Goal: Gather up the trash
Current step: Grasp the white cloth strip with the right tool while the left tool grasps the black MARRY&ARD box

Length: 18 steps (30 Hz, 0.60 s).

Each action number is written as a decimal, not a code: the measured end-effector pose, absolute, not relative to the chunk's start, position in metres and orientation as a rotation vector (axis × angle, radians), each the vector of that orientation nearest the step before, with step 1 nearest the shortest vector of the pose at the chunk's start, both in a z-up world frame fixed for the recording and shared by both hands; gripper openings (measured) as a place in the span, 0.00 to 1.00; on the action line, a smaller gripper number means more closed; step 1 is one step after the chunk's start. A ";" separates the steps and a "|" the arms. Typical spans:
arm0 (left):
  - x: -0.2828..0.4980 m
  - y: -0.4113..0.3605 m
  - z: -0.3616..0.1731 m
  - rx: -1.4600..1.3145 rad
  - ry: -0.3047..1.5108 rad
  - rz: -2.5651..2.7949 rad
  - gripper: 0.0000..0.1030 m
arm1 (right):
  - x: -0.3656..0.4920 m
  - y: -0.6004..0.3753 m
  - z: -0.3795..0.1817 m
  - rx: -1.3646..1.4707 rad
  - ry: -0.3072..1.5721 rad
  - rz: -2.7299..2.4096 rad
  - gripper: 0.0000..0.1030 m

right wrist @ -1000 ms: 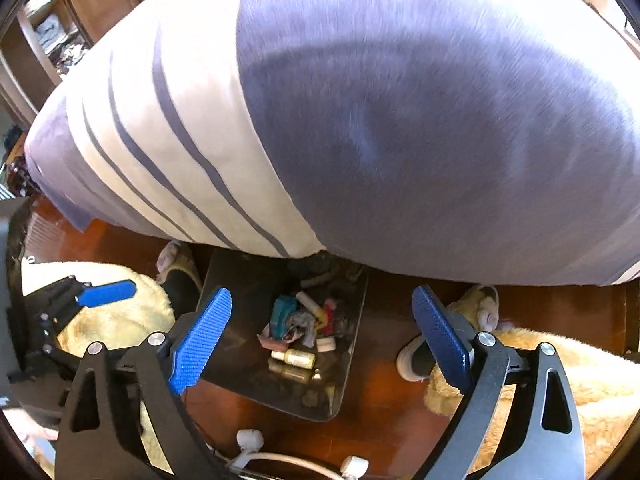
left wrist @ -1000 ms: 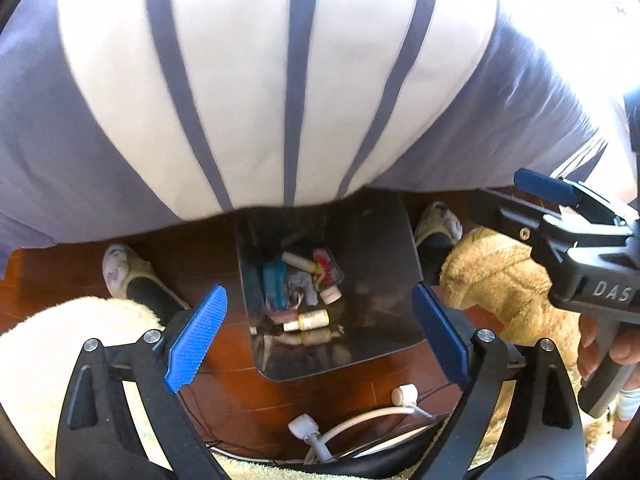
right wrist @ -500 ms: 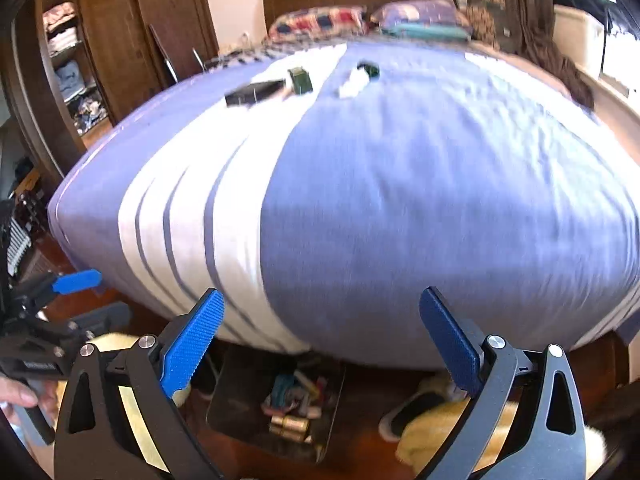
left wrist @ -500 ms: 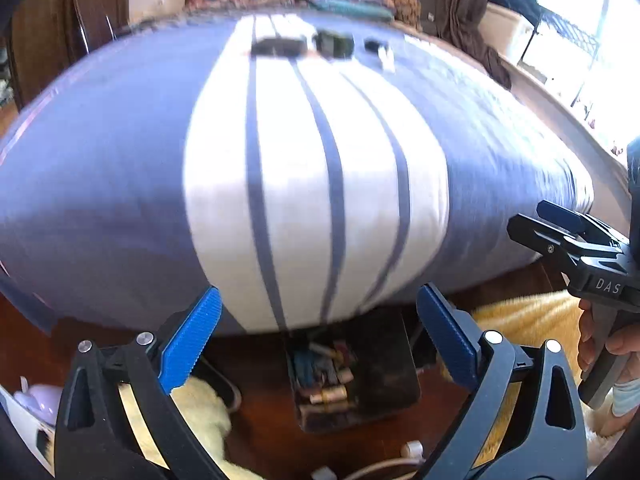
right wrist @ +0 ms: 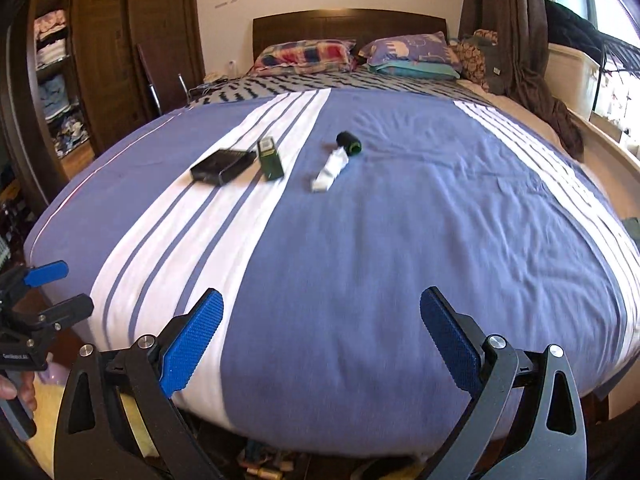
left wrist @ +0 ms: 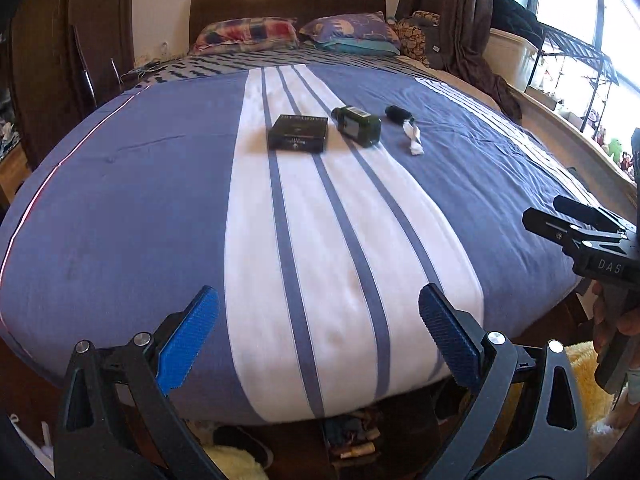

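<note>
**Both grippers spread and empty at the foot of the bed**

Held above the foot edge of the bed (left wrist: 120, 208), both tools, looking toward the headboard. Left gripper (left wrist: 318, 336) spread wide, blue fingers (left wrist: 188, 340) well apart, nothing between them. Right gripper (right wrist: 320, 336) likewise spread wide and empty, also seen side-on at the right margin of the left camera's view, gripped by a hand (left wrist: 616, 328).

Lying out on the striped cover, toward the middle of the bed and well away from both tools: four pieces of trash. On the white band, a flat black box (left wrist: 298, 133). Just beside it, toward the window side, a dark green box (left wrist: 357, 125) lying on its side; touching or merely close, could not tell. Further toward the window side, on the blue part, a small dark roll (left wrist: 397, 112) with a crumpled white paper (left wrist: 414, 138) right against it, nearer the foot.

On the floor under the foot edge, partly hidden by the cover's overhang, a dark bin (left wrist: 352, 436) with mixed litter inside. Yellow fluffy rug (left wrist: 580, 372) beside it, on the right. Two patterned pillows (right wrist: 304, 54) against the headboard.
</note>
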<state>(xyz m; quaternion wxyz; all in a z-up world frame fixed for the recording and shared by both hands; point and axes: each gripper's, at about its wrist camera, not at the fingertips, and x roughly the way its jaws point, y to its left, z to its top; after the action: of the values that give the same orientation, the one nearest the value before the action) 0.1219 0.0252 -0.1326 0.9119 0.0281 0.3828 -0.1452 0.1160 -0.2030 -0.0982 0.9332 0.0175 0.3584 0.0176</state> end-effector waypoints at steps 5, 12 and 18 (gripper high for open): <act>0.159 0.021 -0.131 0.055 0.785 -0.291 0.92 | 0.151 -0.206 -0.098 0.029 0.738 0.013 0.96; 0.219 0.009 -0.131 0.078 0.785 -0.278 0.92 | 0.206 -0.213 -0.102 0.054 0.762 -0.015 0.96; 0.272 0.003 -0.142 0.084 0.825 -0.250 0.92 | 0.259 -0.216 -0.115 0.075 0.823 -0.030 0.96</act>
<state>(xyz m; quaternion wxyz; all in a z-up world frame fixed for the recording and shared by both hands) 0.2716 0.0027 -0.1424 0.9077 0.0406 0.3995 -0.1213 0.2595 -0.2159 -0.1152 0.9156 0.0365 0.4001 -0.0145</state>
